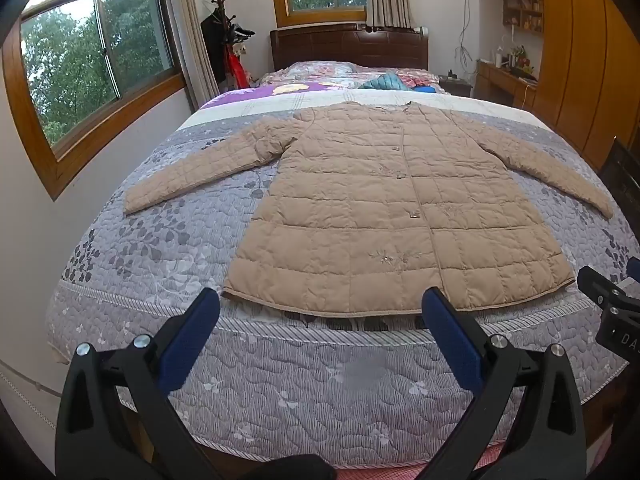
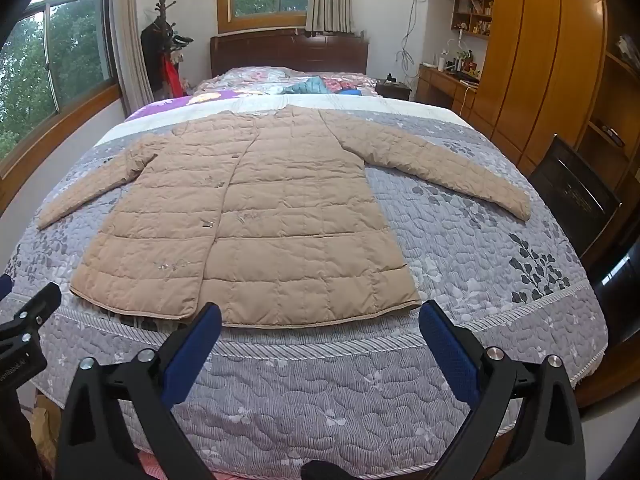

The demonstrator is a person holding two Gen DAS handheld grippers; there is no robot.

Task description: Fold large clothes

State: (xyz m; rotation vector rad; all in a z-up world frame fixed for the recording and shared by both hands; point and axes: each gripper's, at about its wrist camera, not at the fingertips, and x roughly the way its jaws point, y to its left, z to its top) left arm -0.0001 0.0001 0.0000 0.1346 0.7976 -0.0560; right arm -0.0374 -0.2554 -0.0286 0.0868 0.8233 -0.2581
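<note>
A tan quilted coat (image 1: 380, 208) lies flat and face up on the bed, buttoned, both sleeves spread out to the sides, hem toward me. It also shows in the right wrist view (image 2: 260, 216). My left gripper (image 1: 320, 304) is open and empty, above the bed's foot, just short of the hem. My right gripper (image 2: 320, 316) is open and empty, near the hem's right half. The right gripper's body shows at the right edge of the left wrist view (image 1: 612, 308); the left gripper's body shows at the left edge of the right wrist view (image 2: 28, 320).
The bed has a grey floral quilt (image 1: 132, 256) and a dark headboard (image 1: 348, 46). Bedding and clothes (image 1: 384, 80) are piled near the pillows. A coat rack (image 1: 224, 36) stands back left. A wooden wardrobe (image 2: 532, 72) and a dark chair (image 2: 572, 192) stand on the right.
</note>
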